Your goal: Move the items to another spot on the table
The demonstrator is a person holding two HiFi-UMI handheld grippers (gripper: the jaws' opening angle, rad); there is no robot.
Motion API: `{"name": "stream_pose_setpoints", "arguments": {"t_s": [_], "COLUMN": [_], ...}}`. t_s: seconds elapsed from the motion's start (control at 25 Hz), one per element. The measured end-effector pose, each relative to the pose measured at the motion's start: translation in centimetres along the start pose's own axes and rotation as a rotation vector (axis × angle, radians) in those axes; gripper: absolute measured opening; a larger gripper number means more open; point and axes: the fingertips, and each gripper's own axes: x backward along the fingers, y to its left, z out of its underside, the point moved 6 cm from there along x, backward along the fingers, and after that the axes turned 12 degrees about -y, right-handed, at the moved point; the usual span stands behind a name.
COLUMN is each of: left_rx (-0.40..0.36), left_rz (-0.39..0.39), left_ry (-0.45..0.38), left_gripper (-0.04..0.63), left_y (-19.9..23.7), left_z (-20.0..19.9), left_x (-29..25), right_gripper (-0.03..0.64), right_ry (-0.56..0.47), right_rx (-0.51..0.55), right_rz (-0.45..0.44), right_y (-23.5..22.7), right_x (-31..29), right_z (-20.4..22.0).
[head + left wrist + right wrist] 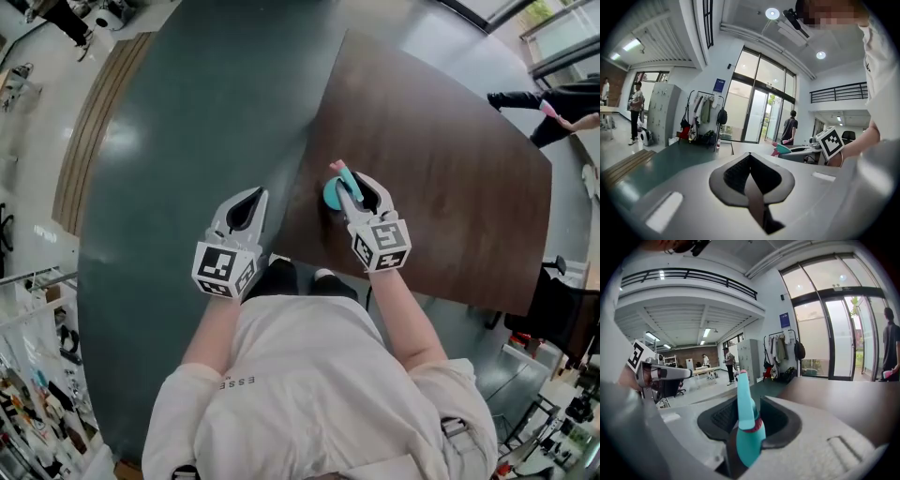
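The right claw (pixel 351 180) is clenched on a teal plastic bottle-shaped item with a red band and a pink tip (pixel 334 193). The item lies along the jaws, and its pink tip projects past them. Under this claw is the dark brown wooden counter (pixel 441 187), close to its near corner. Whether the item touches the surface cannot be determined. The left claw (pixel 253 197) is closed on nothing, beside the right claw and off the counter edge. Judgement: the transfer is under way; set-down and release remain. No further items show on the counter.
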Motion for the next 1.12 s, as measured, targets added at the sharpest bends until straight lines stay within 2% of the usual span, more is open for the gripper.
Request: {"name": "stream_pose_setpoints", "arguments": {"t_s": [0.2,0.36,0.52,0.56,0.68,0.92,1.04,1.12], "left_rx": [0.015,0.019,0.026,0.025,0.019,-0.006,-0.016,-0.017], "left_rz": [0.120,0.166,0.200,0.208,0.229,0.243,0.288,0.306], "left_ry": [0.009,0.018,0.019,0.019,0.015,0.000,-0.038,-0.059], "left_gripper": [0.015,0.015,0.015,0.015,0.015,0.015,0.015,0.015], "left_y": [-0.1,0.5,0.4,0.1,-0.4,-0.7,-1.8,-3.2], "left_z": [0.5,1.1,1.7,1.6,0.8,-2.0,-3.6,-4.4], "left_x": [-1.8,-2.0,-2.3,-2.4,-2.7,-3.2,-3.6,-4.3], "right_gripper": [0.121,0.123,0.124,0.132,0.244,0.259,0.218,0.106], "right_ry": [-0.056,-0.091,-0.075,-0.069,-0.077,-0.158,-0.221,-0.254], "right_rx": [-0.017,-0.049,-0.053,-0.055,-0.057,-0.021,0.017,0.028], "right_rz": [0.046,0.084,0.087,0.087,0.104,0.154,0.223,0.271], "right_y": [0.2,0.8,0.7,0.7,0.8,1.4,1.4,0.7], "right_x": [0.5,0.9,1.0,1.2,1.8,3.5,5.8,7.8], "right_z": [0.6,0.6,1.1,1.0,0.1,-4.0,-6.4,-7.3]}}
